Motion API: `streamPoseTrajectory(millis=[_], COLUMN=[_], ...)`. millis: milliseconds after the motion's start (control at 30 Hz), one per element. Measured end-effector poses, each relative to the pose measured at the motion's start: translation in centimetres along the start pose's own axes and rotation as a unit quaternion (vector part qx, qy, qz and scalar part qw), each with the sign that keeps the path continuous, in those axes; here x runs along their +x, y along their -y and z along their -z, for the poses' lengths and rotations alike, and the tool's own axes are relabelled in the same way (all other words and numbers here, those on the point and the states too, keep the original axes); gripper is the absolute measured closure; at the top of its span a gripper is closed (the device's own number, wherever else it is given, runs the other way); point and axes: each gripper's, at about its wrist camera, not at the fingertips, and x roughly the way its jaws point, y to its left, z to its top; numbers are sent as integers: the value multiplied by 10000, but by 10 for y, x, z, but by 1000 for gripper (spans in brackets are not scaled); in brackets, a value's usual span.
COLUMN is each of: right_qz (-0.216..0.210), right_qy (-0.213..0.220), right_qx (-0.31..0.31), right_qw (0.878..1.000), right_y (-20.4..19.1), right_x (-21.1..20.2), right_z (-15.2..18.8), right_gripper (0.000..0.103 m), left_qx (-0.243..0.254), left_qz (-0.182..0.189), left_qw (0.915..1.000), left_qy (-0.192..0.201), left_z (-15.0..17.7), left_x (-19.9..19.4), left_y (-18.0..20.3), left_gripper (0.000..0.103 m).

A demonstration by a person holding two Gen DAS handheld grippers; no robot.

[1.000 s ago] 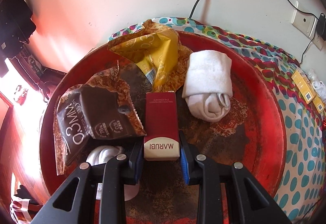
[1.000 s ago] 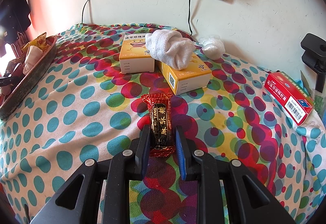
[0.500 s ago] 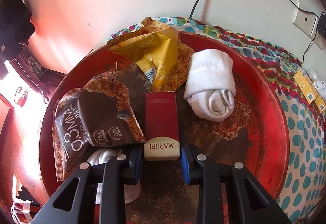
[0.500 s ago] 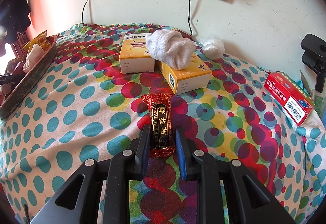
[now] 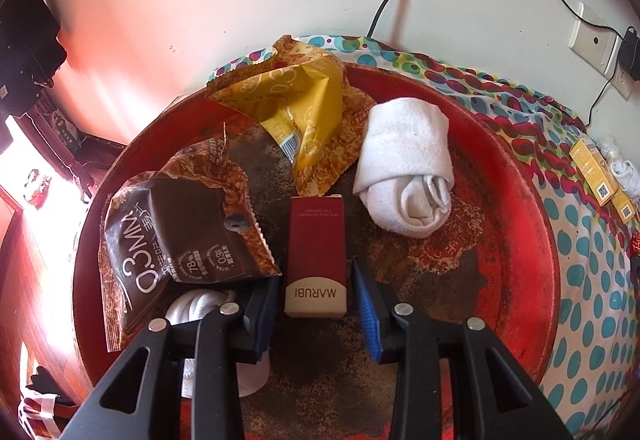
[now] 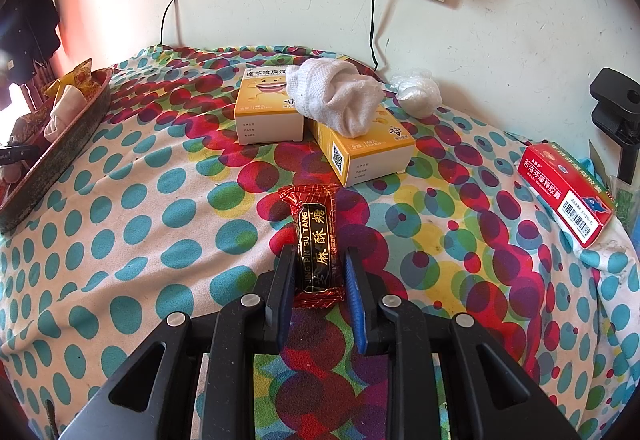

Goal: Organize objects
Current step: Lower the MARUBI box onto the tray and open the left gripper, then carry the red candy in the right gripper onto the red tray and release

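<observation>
In the left wrist view a red MARUBI box (image 5: 316, 240) lies flat in the round red tray (image 5: 536, 224). My left gripper (image 5: 315, 280) straddles its near end; the jaws are opening and a gap shows on each side of the box. In the right wrist view my right gripper (image 6: 318, 268) is shut on a black and red wrapped candy bar (image 6: 318, 240) that rests on the dotted cloth (image 6: 140, 200).
The tray also holds a brown snack bag (image 5: 172, 240), a yellow snack bag (image 5: 308, 112), a rolled white sock (image 5: 408, 168) and another sock (image 5: 200, 304). On the cloth are two yellow boxes (image 6: 268, 112) under a white sock (image 6: 340, 100) and a red medicine box (image 6: 568, 192).
The left jaws have parted from the red box, which stays where it lay in the tray. The right gripper and its candy bar have not moved.
</observation>
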Motion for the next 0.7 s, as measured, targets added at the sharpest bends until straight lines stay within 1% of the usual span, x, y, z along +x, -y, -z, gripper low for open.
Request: streamPoseTrajectory(millis=[133, 267, 467, 567, 700], right_qz=[0, 4, 4, 10, 16], right_qy=[1, 1, 1, 2, 2], right_qx=[-3, -6, -8, -12, -17], right_qw=[10000, 10000, 10000, 10000, 10000], right_y=[0, 1, 0, -1, -3], right_x=[0, 0, 0, 0, 0], right_z=[0, 0, 0, 0, 0], right_gripper=[80, 80, 80, 80, 80], left_qx=[104, 82, 201, 146, 186], left_qz=[-91, -71, -157, -44, -43], left_qw=[9999, 9999, 9991, 9989, 9972], left_qy=[36, 85, 329, 449, 724], left_z=[2, 6, 16, 25, 40], left_x=[-3, -11, -32, -44, -64], left_y=[3, 3, 8, 10, 15], left_gripper=[64, 64, 64, 64, 64])
